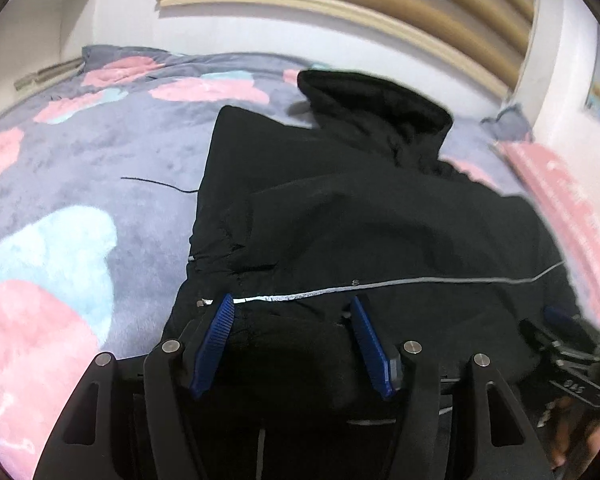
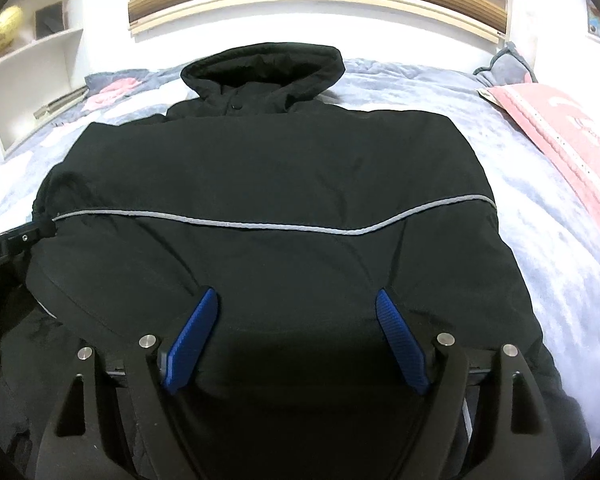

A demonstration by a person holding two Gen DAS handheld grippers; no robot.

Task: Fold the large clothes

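Bed blanket (image 2: 520,184), grey-blue with pink and pale blue blotches, spreads beyond and to both sides of my claws. On it lies the black jacket (image 2: 268,184), flat, directly ahead of and beneath both claws. Its long axis runs straight away from me, hood (image 2: 260,68) at the far end, hem under my fingers. A grey piping stripe (image 2: 260,224) crosses it side to side.

My right view shows the whole body and hood squarely; my left view catches only the jacket's left half, skewed, hood (image 1: 372,108) off to the far right.

Left claw (image 1: 292,312): jaws apart, blue pads (image 1: 216,340) over the hem, clamping nothing. Right claw (image 2: 296,300): jaws wide, pads clear of cloth.

Left view alone shows a loose black thread (image 1: 156,184) on the blanket, far left of that claw.
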